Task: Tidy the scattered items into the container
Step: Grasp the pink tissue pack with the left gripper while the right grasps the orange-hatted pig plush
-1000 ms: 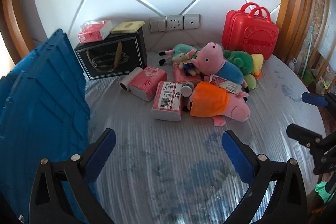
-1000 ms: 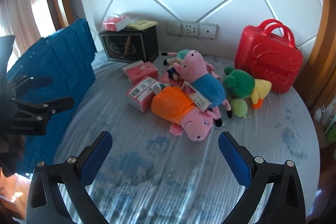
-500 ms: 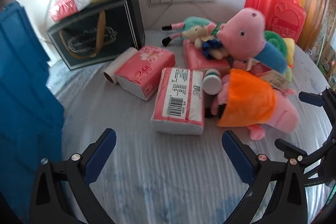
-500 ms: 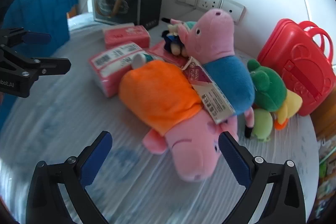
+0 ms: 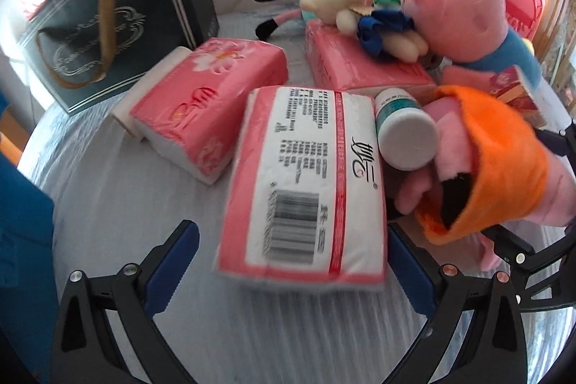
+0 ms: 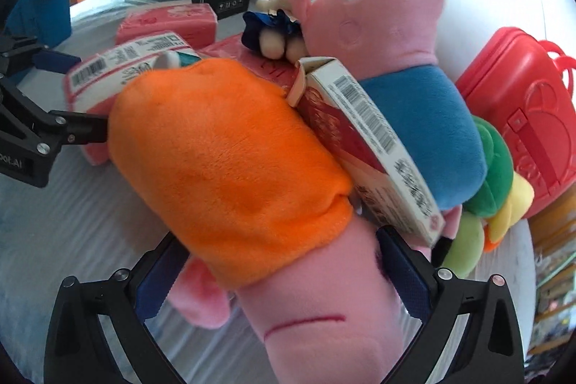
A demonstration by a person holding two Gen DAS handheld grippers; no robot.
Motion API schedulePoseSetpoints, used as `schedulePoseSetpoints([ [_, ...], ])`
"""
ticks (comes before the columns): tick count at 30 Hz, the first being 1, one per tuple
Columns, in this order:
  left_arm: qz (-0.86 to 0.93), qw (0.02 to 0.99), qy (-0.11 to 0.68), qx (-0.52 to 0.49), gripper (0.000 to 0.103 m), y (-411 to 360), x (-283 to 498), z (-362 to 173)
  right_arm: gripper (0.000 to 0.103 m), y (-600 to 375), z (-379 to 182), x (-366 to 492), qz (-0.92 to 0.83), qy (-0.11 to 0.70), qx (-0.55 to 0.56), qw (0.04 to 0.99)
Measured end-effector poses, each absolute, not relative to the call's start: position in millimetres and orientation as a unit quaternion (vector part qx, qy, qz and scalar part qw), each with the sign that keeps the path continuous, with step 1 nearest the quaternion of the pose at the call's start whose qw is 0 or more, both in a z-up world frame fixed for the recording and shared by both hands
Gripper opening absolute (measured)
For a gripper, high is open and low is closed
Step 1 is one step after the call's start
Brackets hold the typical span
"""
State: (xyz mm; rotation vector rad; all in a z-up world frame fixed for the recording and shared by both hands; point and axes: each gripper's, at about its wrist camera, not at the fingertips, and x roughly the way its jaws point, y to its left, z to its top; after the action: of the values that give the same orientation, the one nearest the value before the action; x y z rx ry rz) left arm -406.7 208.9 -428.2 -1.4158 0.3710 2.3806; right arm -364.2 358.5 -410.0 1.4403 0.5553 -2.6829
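Note:
My left gripper [image 5: 293,249] is open, its fingers on either side of the near end of a pink-and-white tissue pack [image 5: 306,182] lying barcode up on the bed. My right gripper [image 6: 277,261] is open around the head of the pink pig plush in an orange dress [image 6: 230,146]. The plush also shows in the left wrist view [image 5: 500,168]. The blue container [image 5: 21,240] stands at the left edge. A white bottle [image 5: 403,132], two more tissue packs [image 5: 212,99] [image 5: 360,67] and a second pig plush in blue [image 6: 414,89] lie in the pile.
A black gift bag [image 5: 115,27] stands at the back left against the wall. A red toy suitcase [image 6: 525,132] and a green-yellow plush [image 6: 493,182] sit at the right. A red-and-white carton [image 6: 367,146] leans between the two pigs. A small doll [image 5: 363,17] lies behind.
Both grippers have moved forward into the pile. The left now straddles the barcode tissue pack; the right now straddles the orange-dressed pig's head. Both stay open.

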Motion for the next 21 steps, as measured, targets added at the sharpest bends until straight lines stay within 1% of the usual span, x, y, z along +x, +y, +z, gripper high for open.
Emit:
schedulePoseSetpoints([
  [3,0.835,0.166,0.131,-0.508,0.103,213,-411,-436,0.103,354,-418,-371,-0.857,0.208,0.471,0.02],
  [5,0.832,0.167,0.12,-0.515,0.095,213,-411,-439,0.103,354,-419,-373,-0.856,0.208,0.473,0.02],
  [6,0.831,0.17,0.114,-0.517,0.086,212,-410,-439,0.102,354,-419,-372,-0.854,0.21,0.475,0.022],
  [7,0.833,0.169,0.114,-0.515,0.084,212,-408,-438,0.096,353,-418,-370,-0.852,0.213,0.477,0.023],
  [8,0.833,0.17,0.115,-0.514,0.083,211,-404,-437,0.092,353,-415,-368,-0.852,0.215,0.477,0.022],
  [10,0.832,0.171,0.11,-0.516,0.082,206,-396,-435,0.08,353,-410,-360,-0.85,0.218,0.479,0.023],
  [12,0.833,0.17,0.108,-0.516,0.081,200,-384,-434,0.074,350,-407,-350,-0.845,0.228,0.482,0.027],
  [16,0.833,0.164,0.111,-0.516,0.081,188,-353,-430,0.069,339,-398,-317,-0.835,0.235,0.495,0.051],
  [21,0.826,0.161,0.112,-0.529,0.081,175,-309,-426,0.069,322,-390,-274,-0.816,0.226,0.526,0.083],
])
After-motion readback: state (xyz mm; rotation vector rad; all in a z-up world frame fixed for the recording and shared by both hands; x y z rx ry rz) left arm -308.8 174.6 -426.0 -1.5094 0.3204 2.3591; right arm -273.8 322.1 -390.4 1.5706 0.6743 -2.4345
